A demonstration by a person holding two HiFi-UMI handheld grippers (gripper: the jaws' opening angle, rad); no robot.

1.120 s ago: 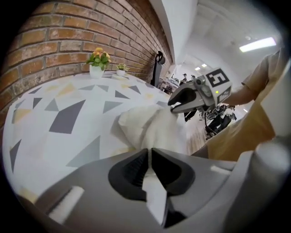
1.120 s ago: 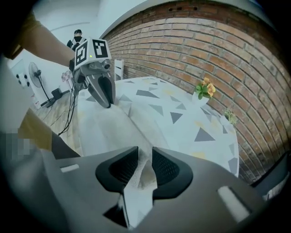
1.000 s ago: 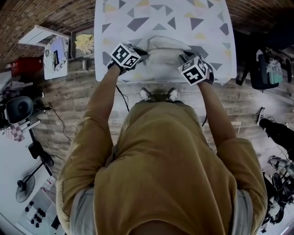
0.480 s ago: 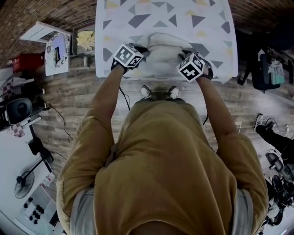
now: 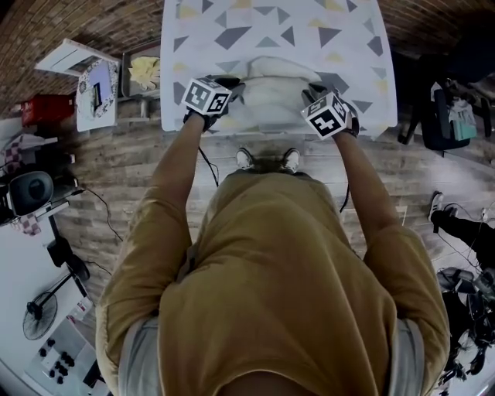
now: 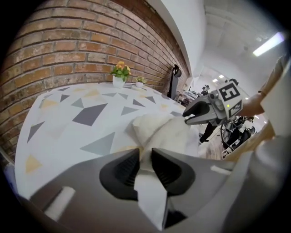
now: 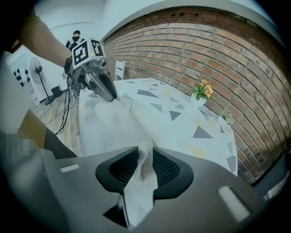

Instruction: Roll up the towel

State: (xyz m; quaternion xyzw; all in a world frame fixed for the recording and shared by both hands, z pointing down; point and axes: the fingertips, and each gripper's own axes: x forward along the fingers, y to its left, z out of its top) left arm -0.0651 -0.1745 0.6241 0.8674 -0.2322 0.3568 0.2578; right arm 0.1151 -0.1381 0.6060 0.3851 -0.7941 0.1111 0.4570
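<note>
1. The towel (image 5: 272, 87) lies bunched at the near edge of the table (image 5: 232, 23), on its triangle-patterned top.
2. The left gripper (image 6: 144, 164) is clenched on the towel's left end, with cloth pinched between the jaws.
3. The right gripper (image 7: 144, 167) is clenched on the towel's right end in the same way.

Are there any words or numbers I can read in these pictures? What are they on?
No word or number can be read anywhere.
On the left marker cube of the left tool: only black-and-white squares, no letters.
On the right marker cube of the right tool: the same, only squares.
On the printed sheet at the head view's left: too small and blurred to read.
</note>
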